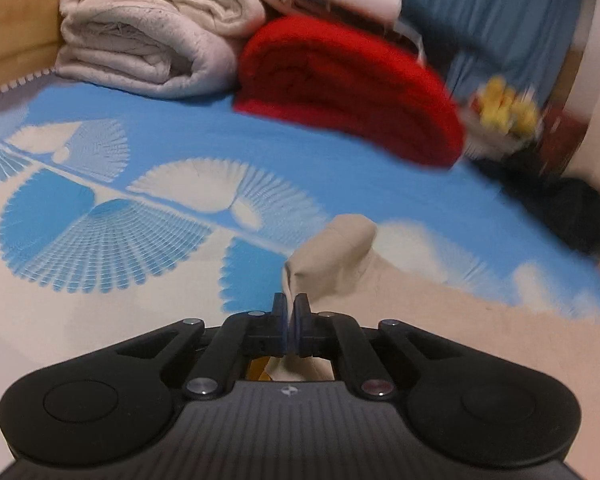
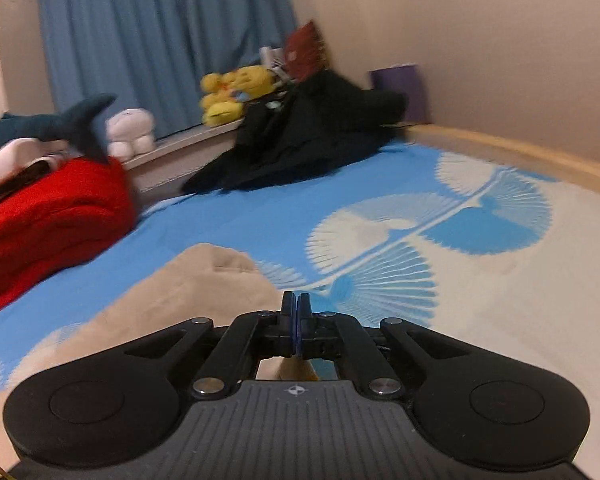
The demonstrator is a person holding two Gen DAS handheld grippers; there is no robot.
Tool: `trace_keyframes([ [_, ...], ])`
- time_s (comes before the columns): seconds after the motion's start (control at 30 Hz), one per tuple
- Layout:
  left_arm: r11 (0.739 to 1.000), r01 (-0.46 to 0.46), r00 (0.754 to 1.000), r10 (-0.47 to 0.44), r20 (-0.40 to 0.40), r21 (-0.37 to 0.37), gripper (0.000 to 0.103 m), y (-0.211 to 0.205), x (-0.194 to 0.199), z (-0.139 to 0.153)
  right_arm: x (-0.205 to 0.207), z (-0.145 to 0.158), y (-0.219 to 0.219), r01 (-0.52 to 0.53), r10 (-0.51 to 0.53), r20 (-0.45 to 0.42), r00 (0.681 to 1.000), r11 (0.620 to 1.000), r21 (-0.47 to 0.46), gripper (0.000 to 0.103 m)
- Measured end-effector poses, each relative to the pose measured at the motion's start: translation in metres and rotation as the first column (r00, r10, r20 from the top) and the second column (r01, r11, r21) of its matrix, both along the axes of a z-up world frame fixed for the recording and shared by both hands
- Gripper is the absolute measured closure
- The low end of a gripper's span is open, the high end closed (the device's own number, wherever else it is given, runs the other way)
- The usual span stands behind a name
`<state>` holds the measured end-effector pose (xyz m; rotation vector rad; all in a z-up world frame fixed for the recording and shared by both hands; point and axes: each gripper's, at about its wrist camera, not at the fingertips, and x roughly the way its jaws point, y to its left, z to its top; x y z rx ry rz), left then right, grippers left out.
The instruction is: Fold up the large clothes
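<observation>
Mostly bed surface in both views. Left gripper (image 1: 291, 303) jaws pressed together, pinching a fold of the beige garment (image 1: 332, 256); the cloth rises in a peak just ahead and right of the fingertips and also shows under the jaws. Right gripper (image 2: 296, 303) jaws likewise pressed together; beige cloth shows below them, but whether it is pinched I can't tell. In that view the garment (image 2: 188, 284) lies bunched just ahead and left of the tips, spreading back toward the camera.

Surface: bedsheet (image 1: 172, 140), blue with white fan prints, flat, ahead of both claws. Far ahead-left of the left gripper, a folded white blanket stack (image 1: 148, 40) against a wooden bed frame (image 1: 16, 20). A folded red blanket (image 1: 340, 88) sits just beside it, well ahead of the tips, blurred. Yellow plush toys (image 1: 504, 110) and a black clothes heap (image 1: 556, 208) lie far right.

From the right wrist: red blanket far left, shark plush (image 2: 72, 120) and a white plush (image 2: 130, 132) behind it, black heap ahead at centre, blue curtain (image 2: 160, 32) behind, beige wall (image 2: 500, 40) to the right, wooden rail (image 2: 520, 152) along the sheet's far right edge.
</observation>
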<state>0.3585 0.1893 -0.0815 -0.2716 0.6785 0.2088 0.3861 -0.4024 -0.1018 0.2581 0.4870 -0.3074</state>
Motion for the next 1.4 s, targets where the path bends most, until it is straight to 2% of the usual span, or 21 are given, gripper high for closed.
trace_keyframes([
  [0.07, 1.000, 0.003, 0.993, -0.002, -0.118, 0.008, 0.091, -0.002, 0.010, -0.021, 0.011, -0.022, -0.011, 0.051, -0.046, -0.124, 0.991, 0.998, 0.039, 0.103],
  [0.1, 1.000, -0.002, 0.986, 0.002, -0.165, 0.004, 0.081, -0.001, 0.012, -0.028, 0.015, -0.033, -0.016, 0.058, -0.043, -0.184, 0.982, 0.995, 0.077, 0.103],
  [0.13, 1.000, -0.012, 0.984, 0.014, -0.176, 0.017, 0.069, -0.001, 0.011, -0.026, 0.016, -0.039, -0.017, 0.052, -0.029, -0.216, 0.976, 0.993, 0.104, 0.103],
  [0.2, 0.997, -0.046, 0.991, 0.054, -0.126, 0.069, 0.064, -0.002, 0.004, -0.002, 0.010, -0.031, -0.013, 0.030, -0.011, -0.191, 0.981, 0.995, 0.095, 0.103],
  [0.3, 0.997, -0.026, 0.999, 0.028, -0.020, 0.079, 0.062, -0.012, -0.013, 0.040, -0.006, 0.002, -0.001, -0.050, 0.056, -0.073, 0.996, 0.995, 0.083, 0.100],
  [0.37, 0.998, 0.035, 0.999, -0.035, -0.001, 0.055, 0.060, -0.027, -0.024, 0.055, -0.020, 0.017, 0.008, -0.128, 0.133, -0.041, 0.990, 0.985, 0.118, 0.090],
  [0.4, 0.995, 0.090, 0.996, -0.090, -0.007, 0.030, 0.060, -0.040, -0.032, 0.059, -0.027, 0.022, 0.013, -0.174, 0.181, -0.044, 0.983, 0.976, 0.130, 0.083],
  [0.43, 0.991, 0.136, 0.991, -0.136, -0.018, 0.015, 0.060, -0.050, -0.037, 0.060, -0.031, 0.024, 0.019, -0.213, 0.222, -0.058, 0.973, 0.968, 0.132, 0.082],
  [0.57, 0.935, 0.351, 0.932, -0.345, -0.115, 0.042, 0.060, -0.108, -0.067, 0.056, -0.055, 0.028, 0.031, -0.305, 0.324, -0.162, 0.932, 0.943, 0.132, 0.081],
  [0.6, 0.920, 0.390, 0.912, -0.381, -0.151, 0.036, 0.060, -0.122, -0.076, 0.053, -0.063, 0.026, 0.031, -0.306, 0.328, -0.185, 0.927, 0.942, 0.135, 0.081],
  [0.67, 0.914, 0.405, 0.892, -0.390, -0.230, 0.020, 0.060, -0.138, -0.095, 0.046, -0.076, 0.019, 0.031, -0.293, 0.318, -0.250, 0.914, 0.947, 0.133, 0.081],
  [0.83, 0.919, 0.394, 0.896, -0.387, -0.216, -0.014, 0.060, -0.150, -0.132, 0.054, -0.102, 0.004, 0.014, -0.194, 0.237, -0.360, 0.902, 0.969, 0.152, 0.081],
  [0.93, 0.910, 0.415, 0.885, -0.403, -0.232, 0.003, 0.060, -0.156, -0.135, 0.037, -0.112, -0.018, 0.010, -0.207, 0.244, -0.504, 0.829, 0.970, 0.130, 0.081],
  [1.0, 0.899, 0.437, 0.842, -0.415, -0.346, -0.015, 0.060, -0.159, -0.129, 0.006, -0.119, -0.024, 0.001, -0.176, 0.200, -0.553, 0.809, 0.980, 0.096, 0.079],
  [1.03, 0.900, 0.437, 0.819, -0.392, -0.418, 0.012, 0.060, -0.162, -0.129, -0.006, -0.122, -0.022, -0.005, -0.151, 0.185, -0.548, 0.816, 0.983, 0.108, 0.074],
  [1.07, 0.896, 0.441, 0.816, -0.375, -0.440, 0.054, 0.060, -0.164, -0.129, -0.011, -0.126, -0.013, -0.011, -0.114, 0.160, -0.525, 0.836, 0.986, 0.119, 0.073],
  [1.13, 0.892, 0.441, 0.832, -0.365, -0.418, 0.098, 0.057, -0.160, -0.131, -0.005, -0.134, 0.007, -0.013, -0.089, 0.133, -0.458, 0.879, 0.989, 0.117, 0.073],
  [1.17, 0.900, 0.425, 0.846, -0.357, -0.395, 0.097, 0.056, -0.154, -0.132, 0.001, -0.140, 0.022, -0.010, -0.099, 0.137, -0.398, 0.907, 0.988, 0.115, 0.073],
  [1.23, 0.926, 0.371, 0.879, -0.324, -0.351, 0.074, 0.051, -0.136, -0.137, 0.012, -0.151, 0.044, -0.001, -0.140, 0.165, -0.307, 0.937, 0.985, 0.104, 0.072],
  [1.3, 0.954, 0.294, 0.911, -0.261, -0.318, 0.059, 0.051, -0.113, -0.142, 0.021, -0.163, 0.062, 0.015, -0.207, 0.225, -0.223, 0.949, 0.973, 0.098, 0.070],
  [1.4, 0.983, 0.180, 0.935, -0.160, -0.315, 0.036, 0.051, -0.078, -0.149, 0.024, -0.173, 0.068, 0.043, -0.293, 0.307, -0.165, 0.937, 0.950, 0.107, 0.065],
])
